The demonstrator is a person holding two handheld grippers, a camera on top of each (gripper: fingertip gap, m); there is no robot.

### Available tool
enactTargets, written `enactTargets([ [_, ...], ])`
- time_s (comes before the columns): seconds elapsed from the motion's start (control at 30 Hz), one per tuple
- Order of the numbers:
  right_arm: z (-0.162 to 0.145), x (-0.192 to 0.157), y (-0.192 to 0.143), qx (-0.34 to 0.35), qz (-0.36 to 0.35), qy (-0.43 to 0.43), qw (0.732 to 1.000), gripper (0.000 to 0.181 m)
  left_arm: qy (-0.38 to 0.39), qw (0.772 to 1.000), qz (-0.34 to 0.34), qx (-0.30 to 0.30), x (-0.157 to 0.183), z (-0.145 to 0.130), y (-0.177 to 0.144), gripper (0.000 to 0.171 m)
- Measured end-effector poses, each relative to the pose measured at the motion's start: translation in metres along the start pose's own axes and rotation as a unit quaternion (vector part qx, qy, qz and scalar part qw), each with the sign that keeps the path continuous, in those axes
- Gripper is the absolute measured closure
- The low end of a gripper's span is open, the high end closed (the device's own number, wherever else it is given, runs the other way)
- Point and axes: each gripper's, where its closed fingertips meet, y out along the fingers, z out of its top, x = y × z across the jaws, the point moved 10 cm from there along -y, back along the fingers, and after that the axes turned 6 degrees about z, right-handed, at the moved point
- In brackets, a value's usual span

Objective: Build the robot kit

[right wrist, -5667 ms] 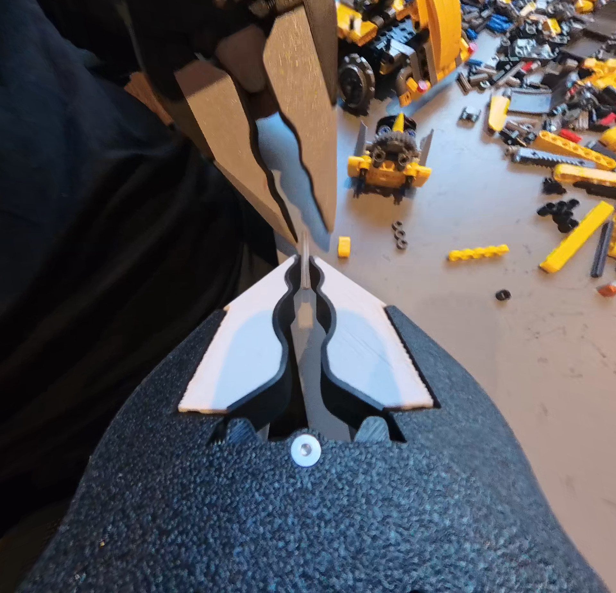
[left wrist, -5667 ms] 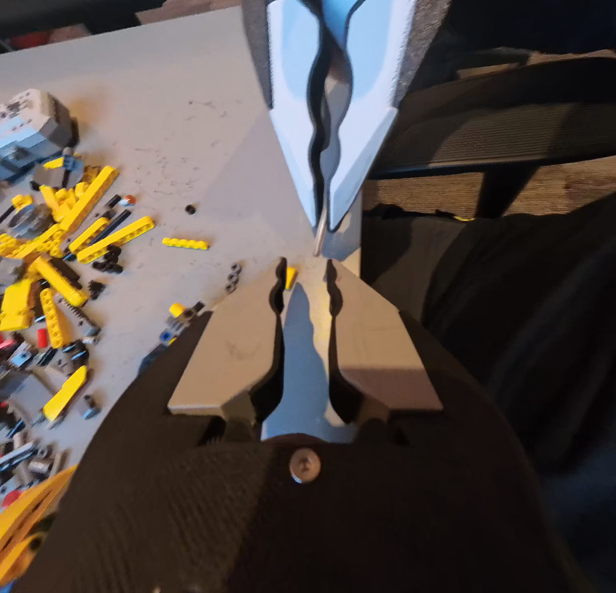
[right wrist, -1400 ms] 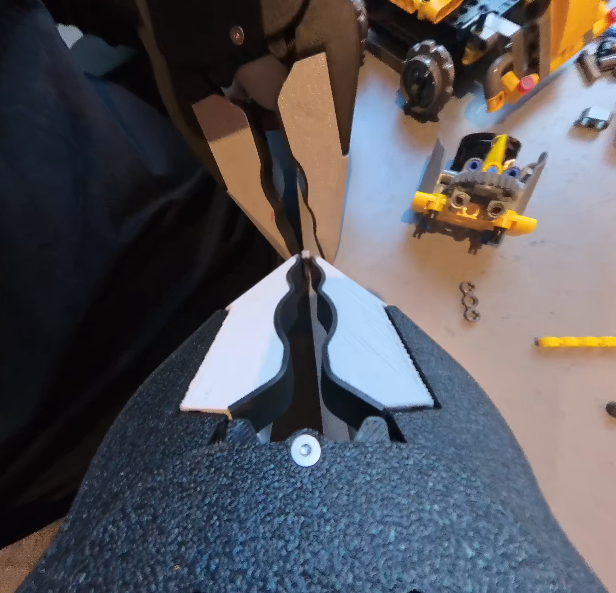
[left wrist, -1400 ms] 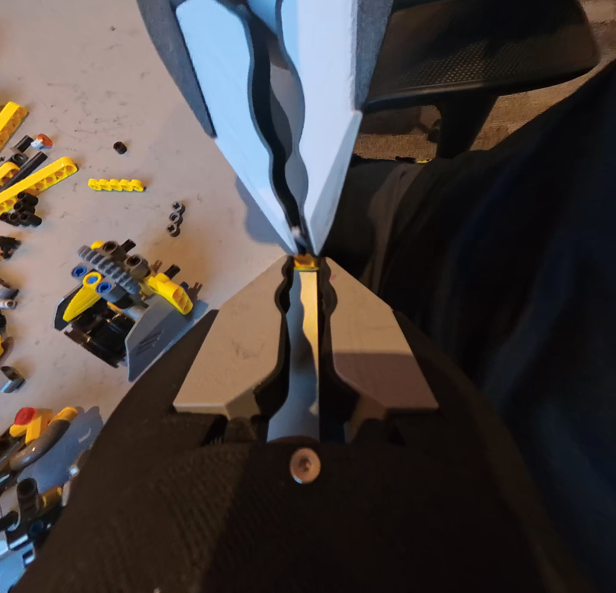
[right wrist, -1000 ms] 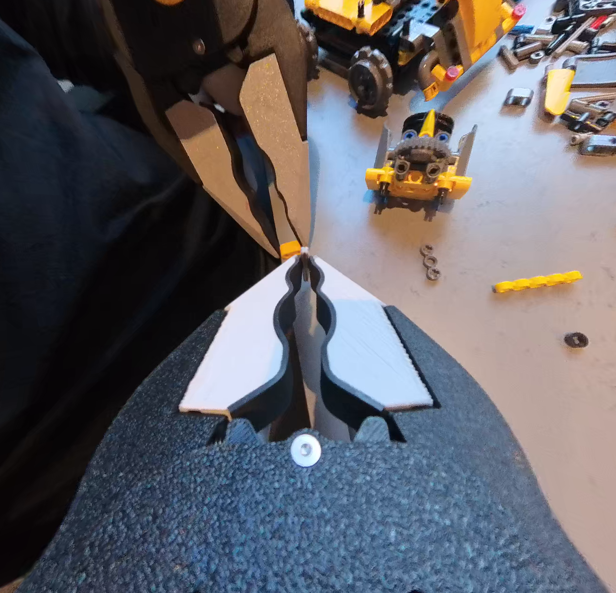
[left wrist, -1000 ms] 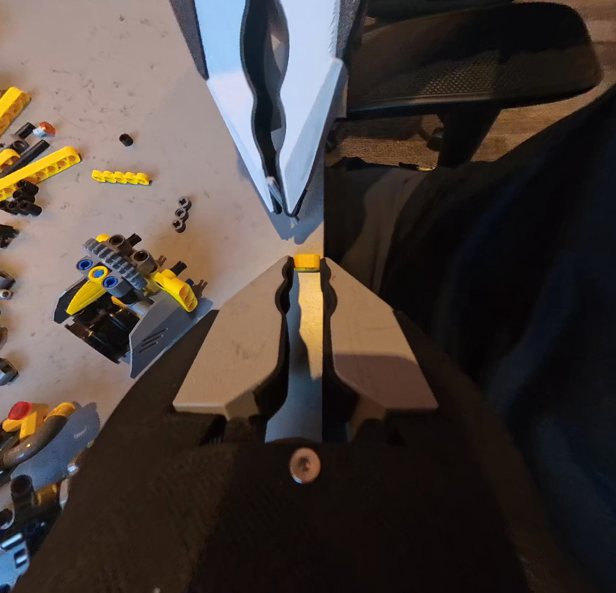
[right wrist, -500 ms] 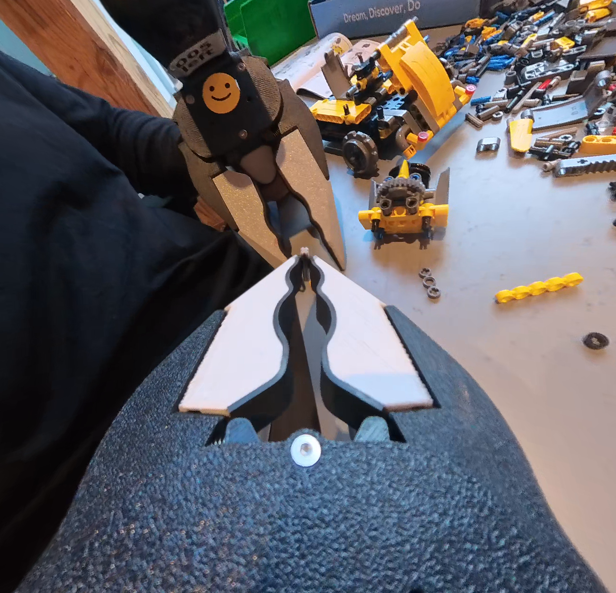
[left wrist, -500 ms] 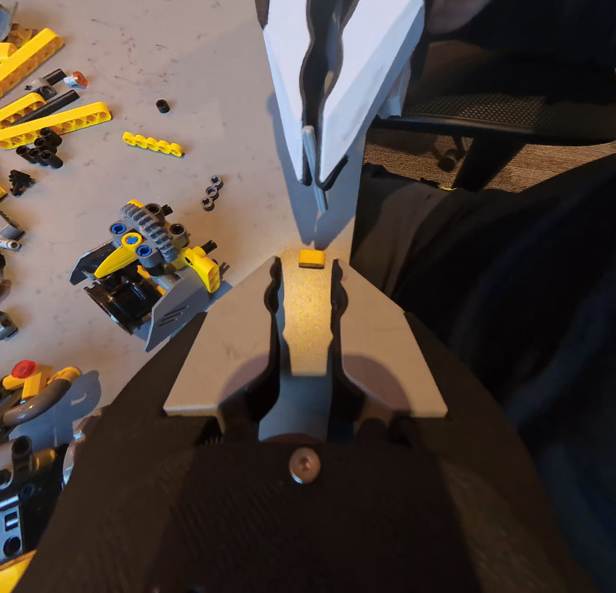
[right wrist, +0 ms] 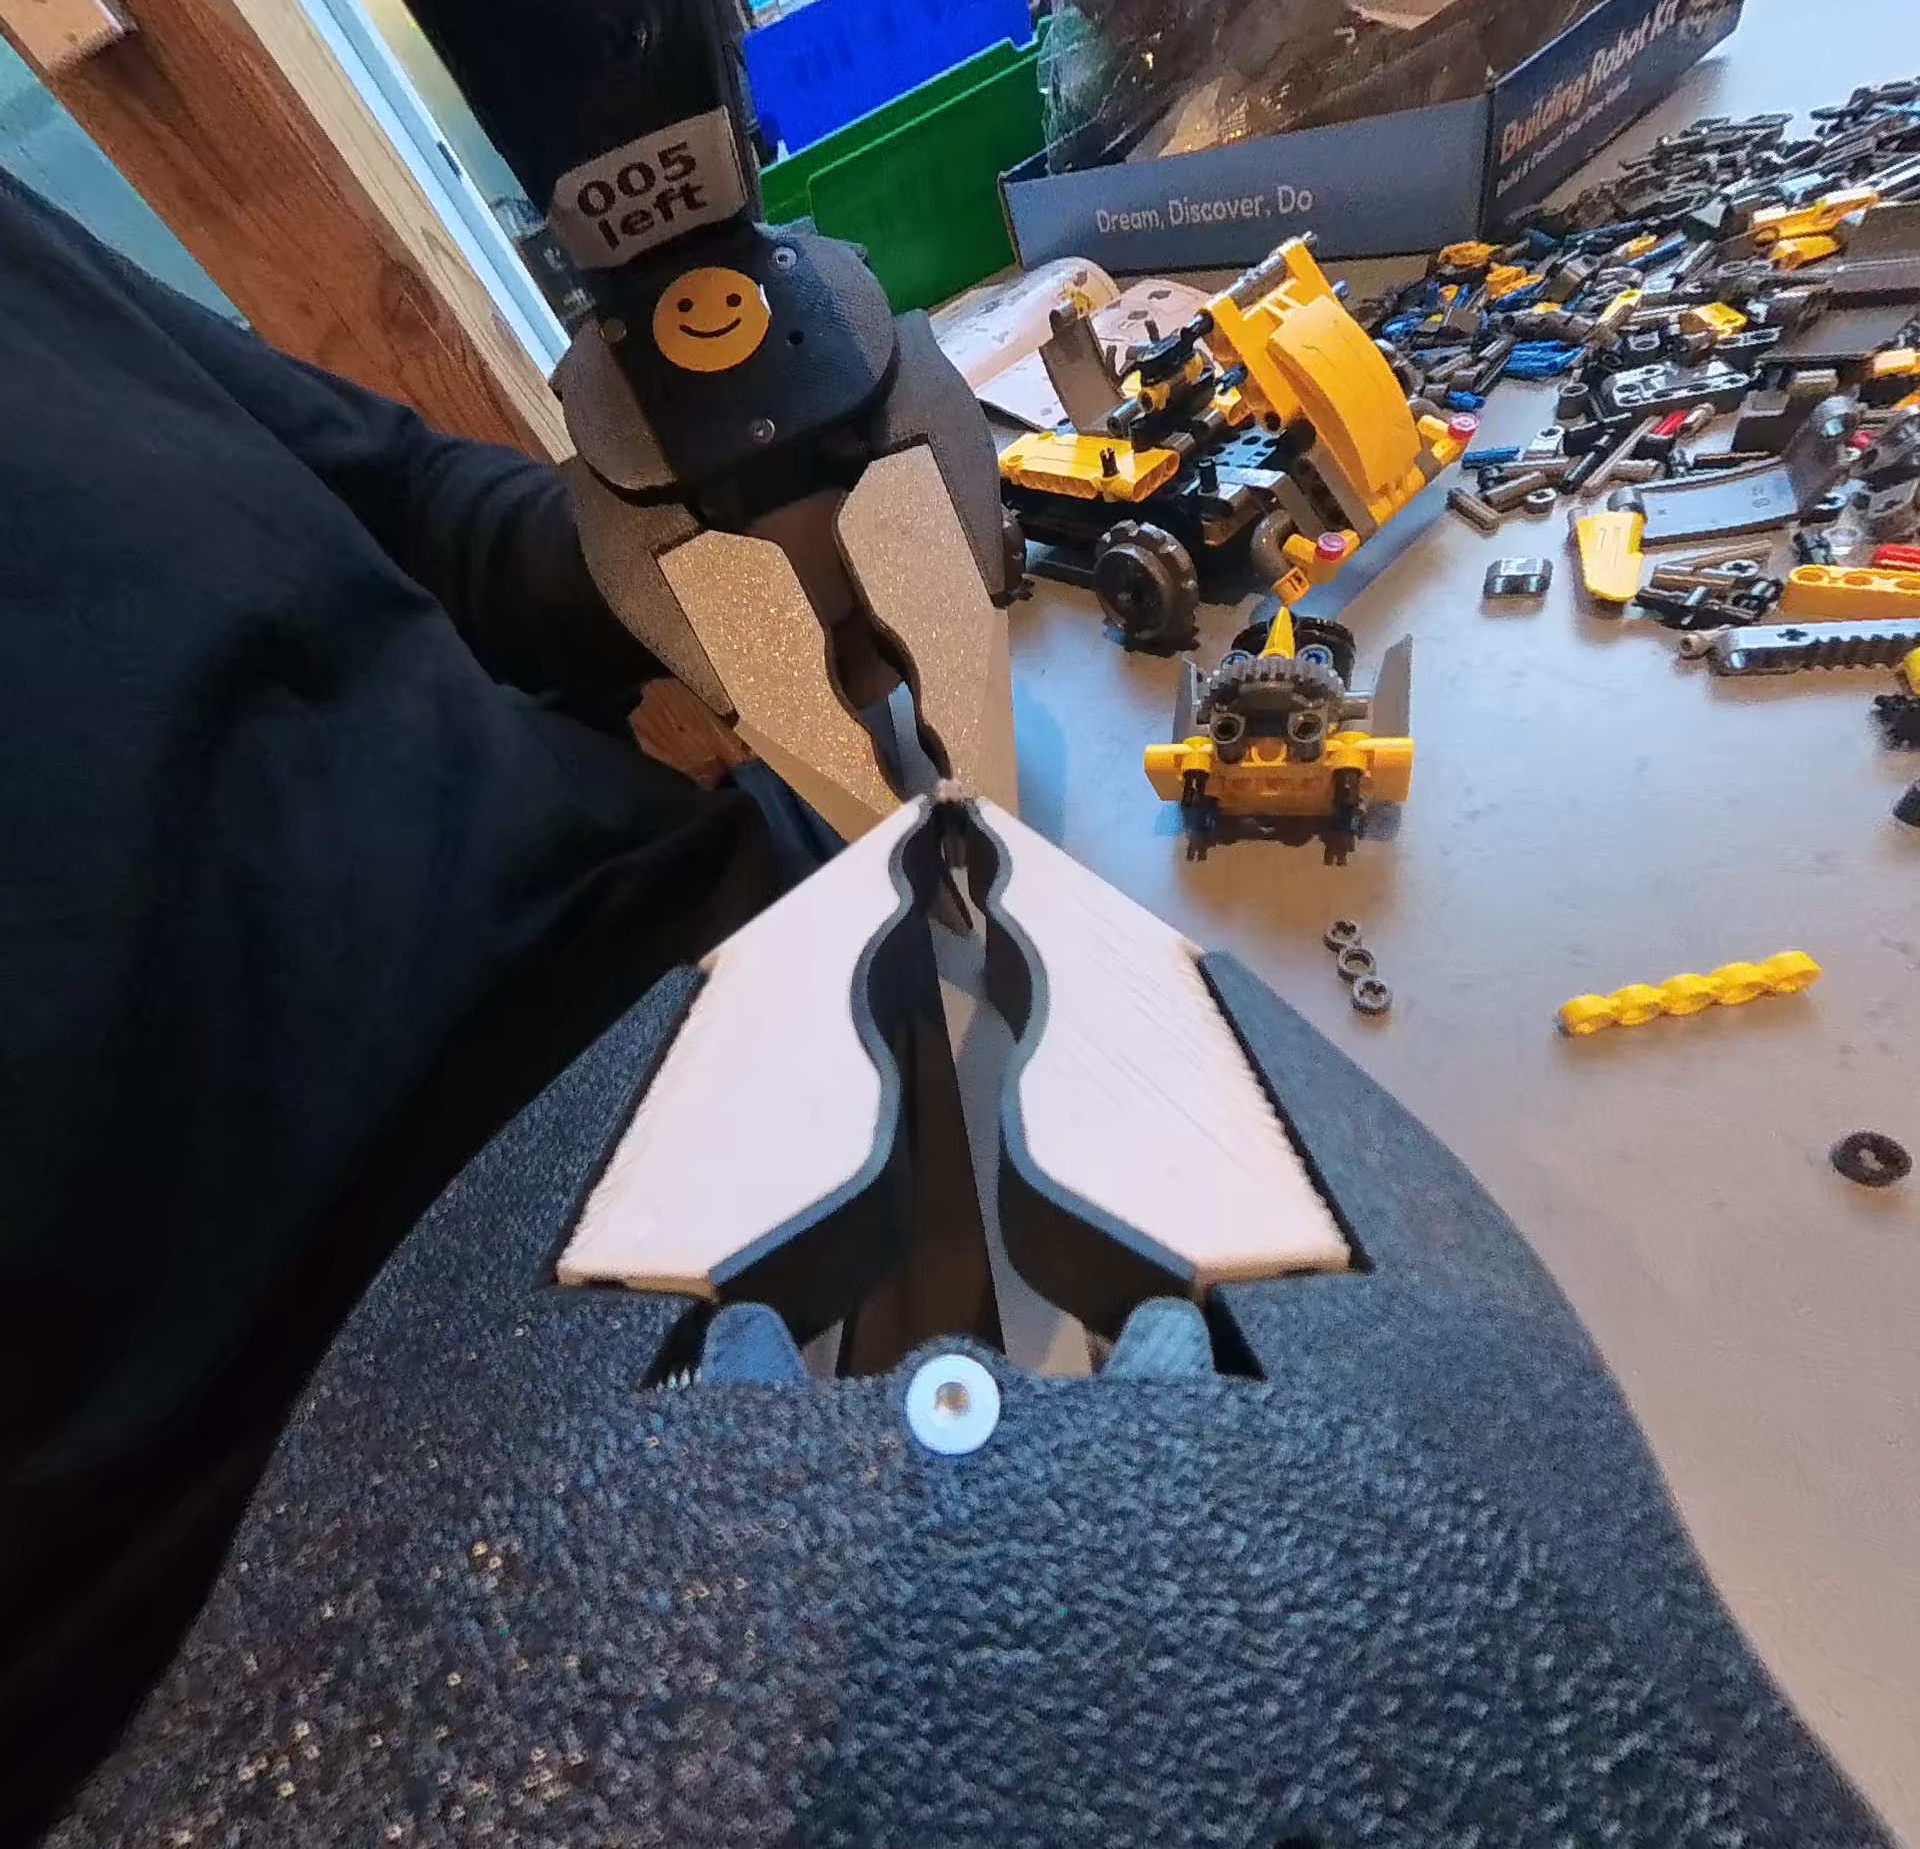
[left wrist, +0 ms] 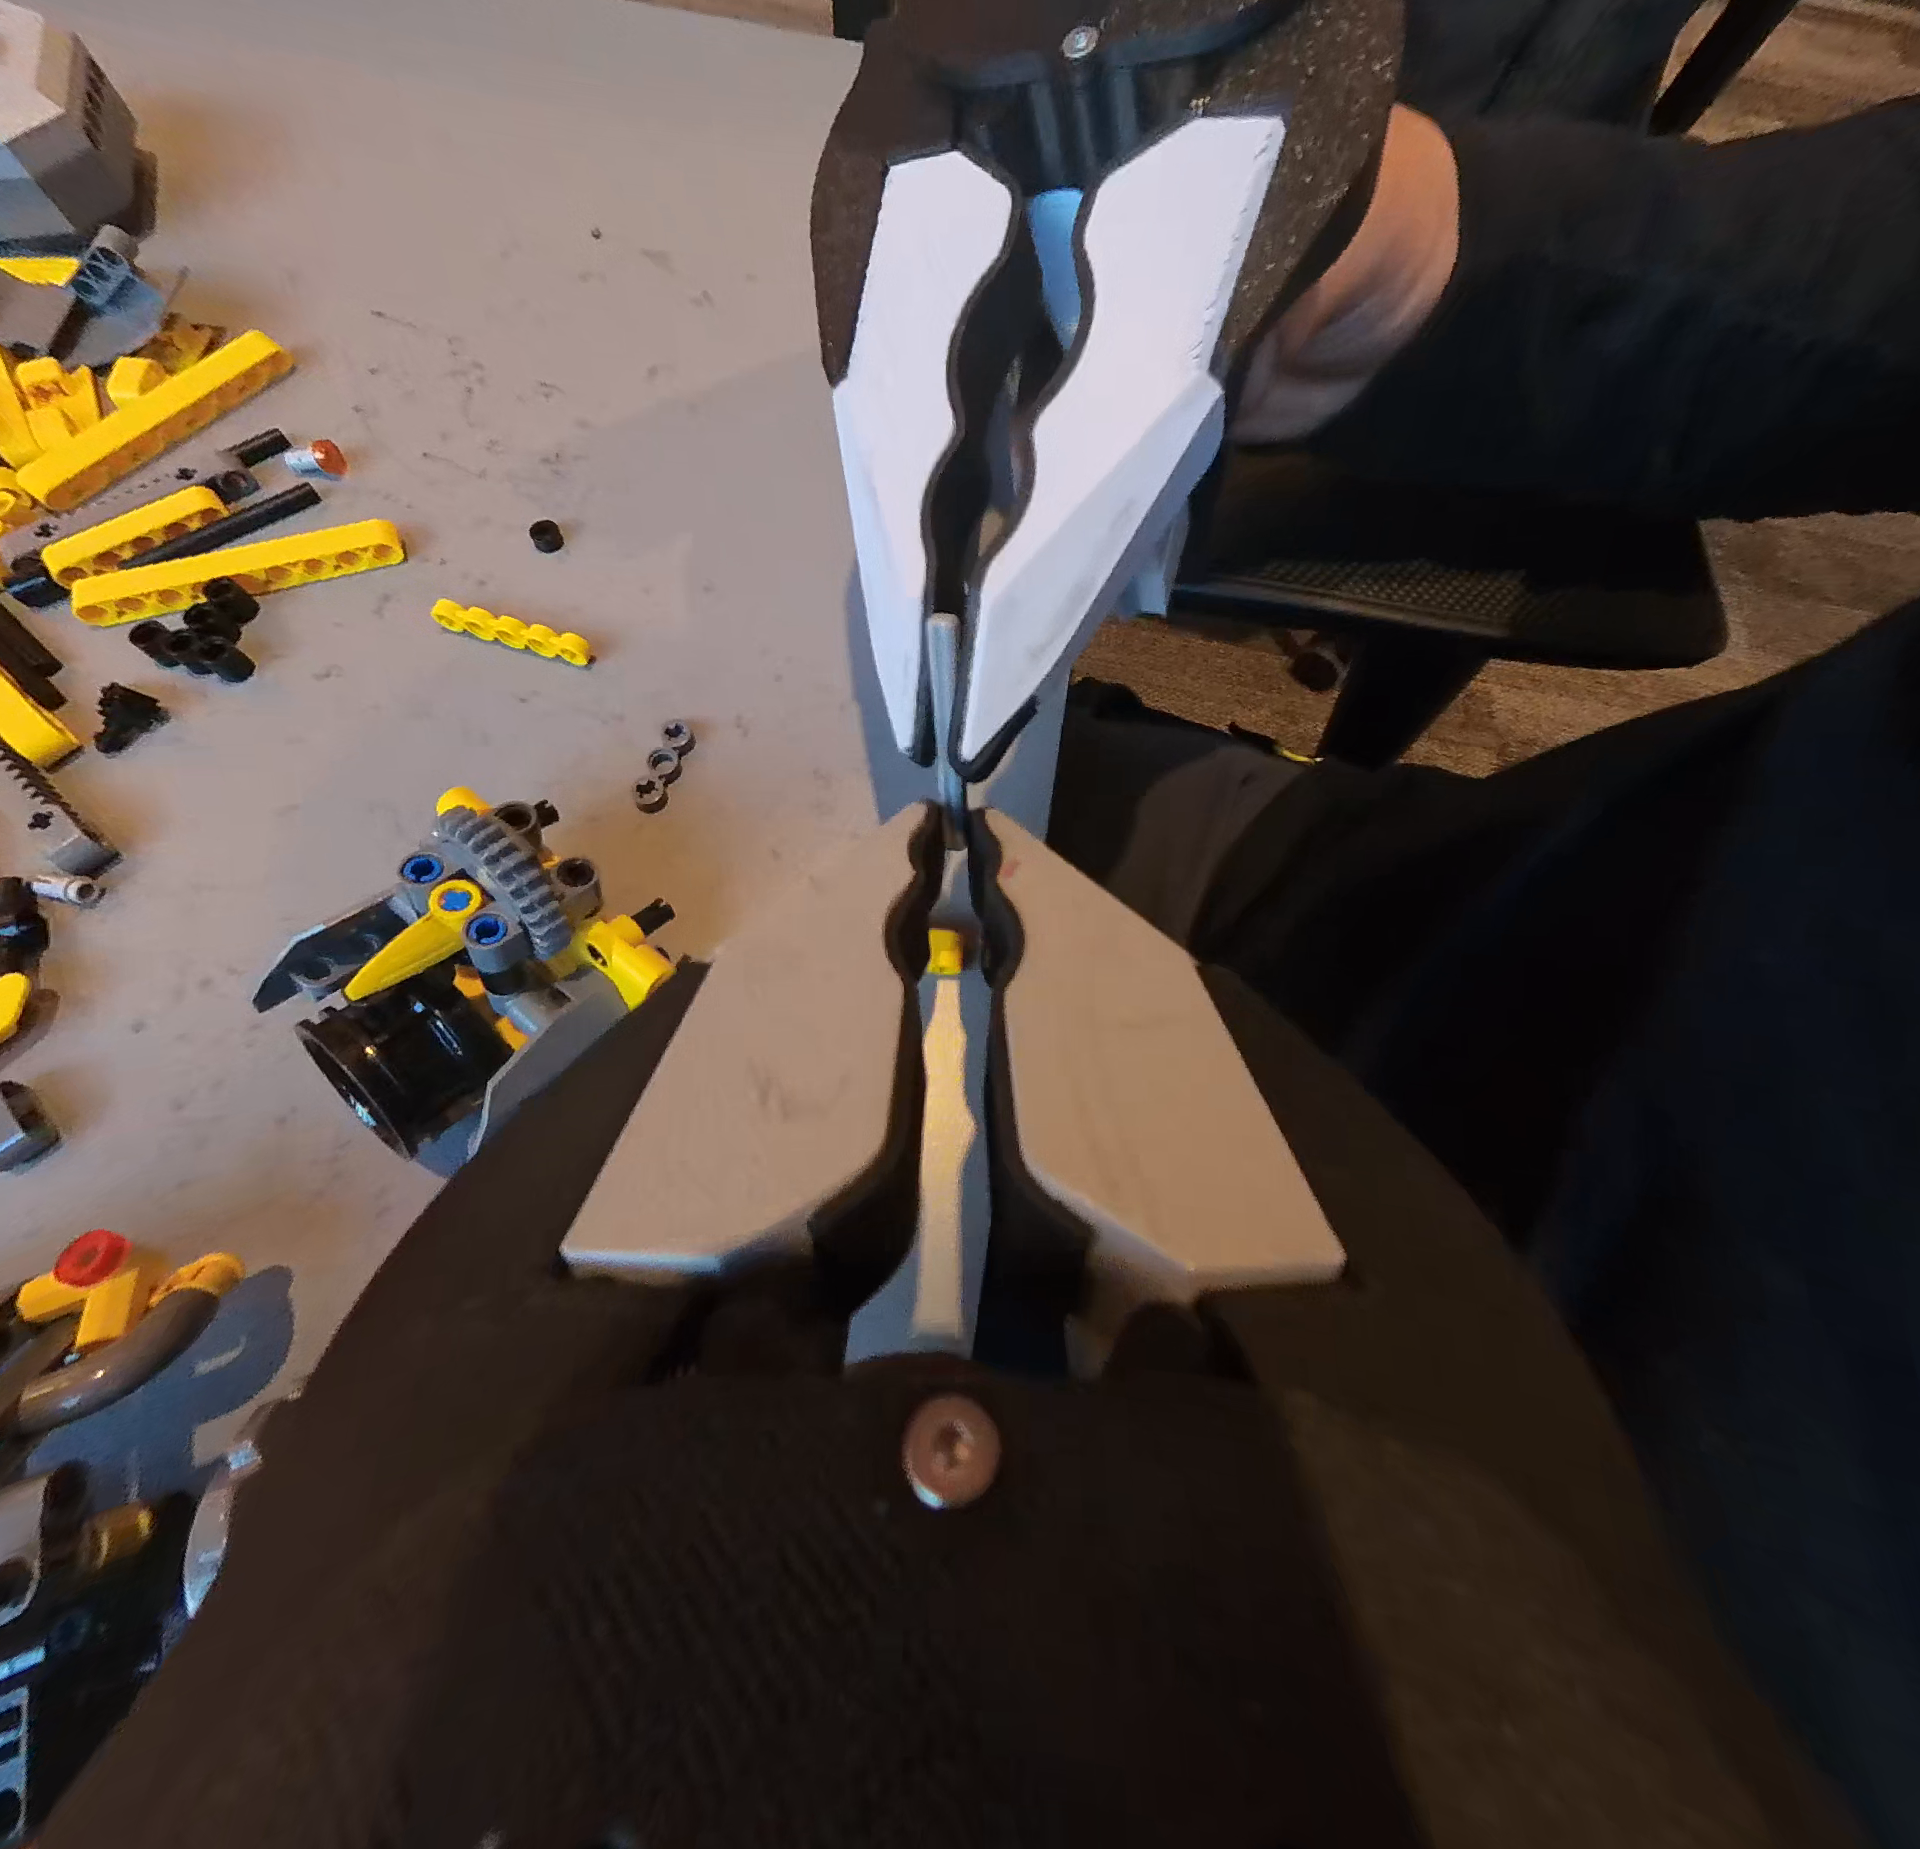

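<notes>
My right gripper (left wrist: 940,750), with white fingers, points down from above and is shut on a thin grey axle (left wrist: 940,677). My left gripper (left wrist: 951,828), with grey fingers, meets it tip to tip, its jaws nearly together around the axle's lower end. A small yellow piece (left wrist: 943,952) lies on the grey table (left wrist: 582,272) near its edge, seen through the gap behind the left fingertips. In the right wrist view the right gripper (right wrist: 948,807) touches the tips of the left gripper (right wrist: 940,776), with the axle's end (right wrist: 948,789) between them.
A small yellow and grey gear assembly (left wrist: 468,947) stands left of the grippers. Near it lie a dark three-ring connector (left wrist: 663,765) and a thin yellow beam (left wrist: 509,632). A yellow vehicle model (right wrist: 1247,449), a heap of loose parts (right wrist: 1714,345) and a box (right wrist: 1247,199) stand farther back. A black chair (left wrist: 1455,594) is beyond the table edge. My two grippers' fingertips are within a few centimetres of each other.
The left gripper let go of the yellow piece, which now lies on the table, and has closed again. The right gripper brought the axle down into the left gripper's tips.
</notes>
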Motion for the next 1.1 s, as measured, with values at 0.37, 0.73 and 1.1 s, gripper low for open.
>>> enactTargets([
  [0.37,-0.002,-0.016,0.005,-0.192,-0.075,-0.149,0.967,0.160,0.048,0.991,-0.013,-0.121,0.001,-0.006,0.010,0.171],
  [0.73,-0.004,-0.025,0.018,-0.256,-0.092,-0.231,0.934,0.174,0.069,0.985,-0.027,-0.155,0.006,-0.005,0.013,0.170],
  [1.1,-0.004,-0.020,0.009,-0.230,-0.090,-0.194,0.949,0.177,0.057,0.988,-0.002,-0.143,-0.002,-0.005,-0.001,0.158],
])
